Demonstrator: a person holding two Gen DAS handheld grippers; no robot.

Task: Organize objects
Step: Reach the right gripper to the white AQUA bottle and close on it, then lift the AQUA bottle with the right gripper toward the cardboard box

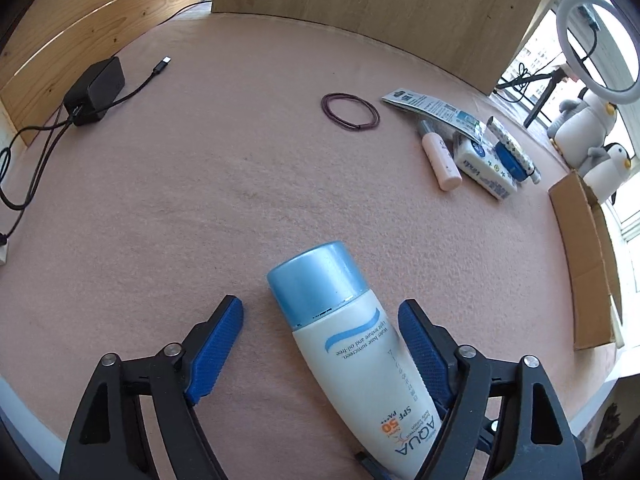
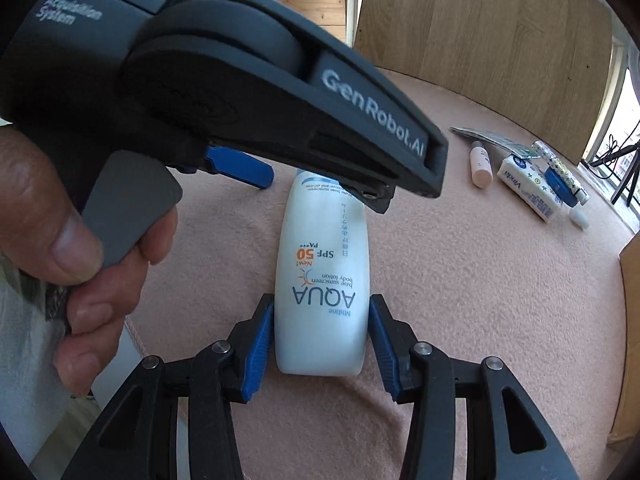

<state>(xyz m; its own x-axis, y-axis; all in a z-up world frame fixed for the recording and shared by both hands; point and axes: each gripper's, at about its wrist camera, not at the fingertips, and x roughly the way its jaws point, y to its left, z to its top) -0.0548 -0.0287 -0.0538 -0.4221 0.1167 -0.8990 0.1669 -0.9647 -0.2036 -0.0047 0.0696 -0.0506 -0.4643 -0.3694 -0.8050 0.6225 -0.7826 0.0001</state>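
A white sunscreen bottle [image 2: 322,280] with a light blue cap [image 1: 316,278] lies on a pink cloth-covered tabletop [image 1: 200,200], toward its near edge, cap pointing toward the far edge. The right gripper [image 2: 321,312] has its blue pads [image 2: 260,344] pressed against both sides of the bottle's base end, holding it. The left gripper [image 1: 320,320] straddles the cap end from above with its jaws wide: one blue pad [image 1: 420,344] is at or just beside the bottle's shoulder, the other stands clear of it, so it has no grip. In the right wrist view a person's hand [image 2: 72,248] grasps the left gripper's grey trigger. Toward the far right corner of the tabletop a small group lies close together: a pale pink tube [image 1: 440,156], a white tissue pack [image 1: 484,168], a patterned pen-like case [image 1: 512,148] and a printed leaflet [image 1: 432,106]. A dark hair tie [image 1: 351,112] lies to their left, well apart from the bottle. Near the far left corner sits a black power adapter [image 1: 96,88] with its cable [image 1: 24,160]. A cardboard box [image 1: 588,264] stands at the right edge.
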